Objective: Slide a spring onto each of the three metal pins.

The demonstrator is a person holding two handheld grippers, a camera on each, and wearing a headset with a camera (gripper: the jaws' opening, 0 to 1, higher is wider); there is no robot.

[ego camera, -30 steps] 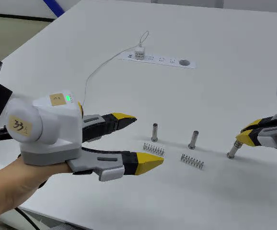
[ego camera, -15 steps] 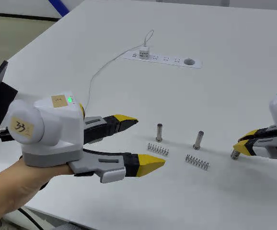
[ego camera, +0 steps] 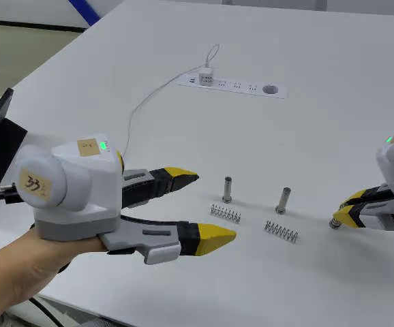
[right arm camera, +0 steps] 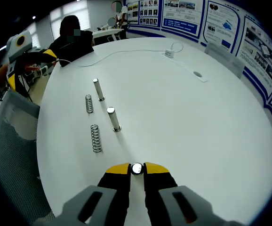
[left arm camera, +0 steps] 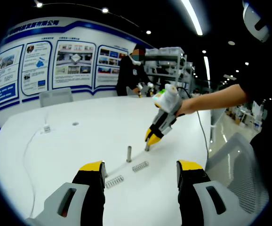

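Left claw [ego camera: 215, 204] gaped wide | right claw [ego camera: 345, 212] clamped pin [right arm camera: 136, 168] | springs [ego camera: 281, 231] at its 9 o'clock on desk [ego camera: 306, 150]

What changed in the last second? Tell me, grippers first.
The right hand-held gripper came lower over the rightmost pin, covering most of the shaft that showed before; its jaws stand shut on the pin's top. The left hand-held gripper stays open, and the two springs and two other pins are unmoved.
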